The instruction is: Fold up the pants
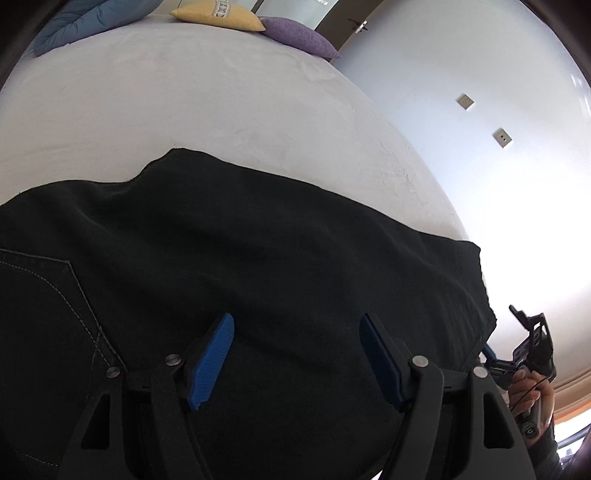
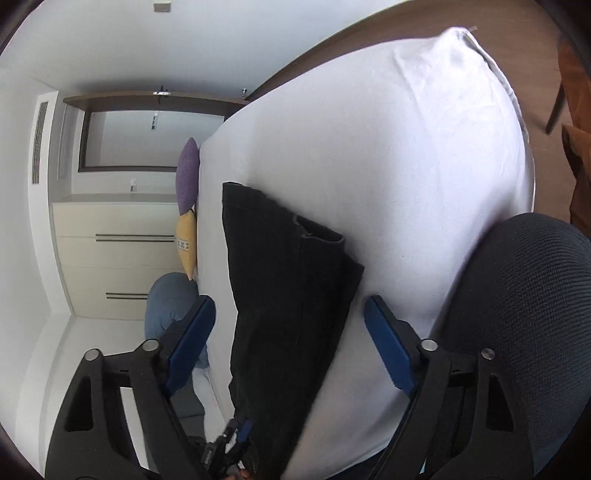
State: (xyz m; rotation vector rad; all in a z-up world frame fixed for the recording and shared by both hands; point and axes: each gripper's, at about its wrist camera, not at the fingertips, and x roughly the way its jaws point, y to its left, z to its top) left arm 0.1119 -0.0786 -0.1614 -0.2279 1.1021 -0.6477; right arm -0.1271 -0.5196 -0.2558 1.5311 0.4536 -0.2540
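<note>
black pants (image 1: 258,258) lying flat on white bed (image 1: 184,103). left gripper (image 1: 295,354) hovering over them, jaws gaping wide. right gripper (image 2: 290,343) likewise, jaws gaping wide, gripping nothing.

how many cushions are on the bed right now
3, lined along the far end of the bed beyond the black pants: a blue cushion, a yellow cushion in the middle, and a purple cushion. Others may be out of frame.
</note>
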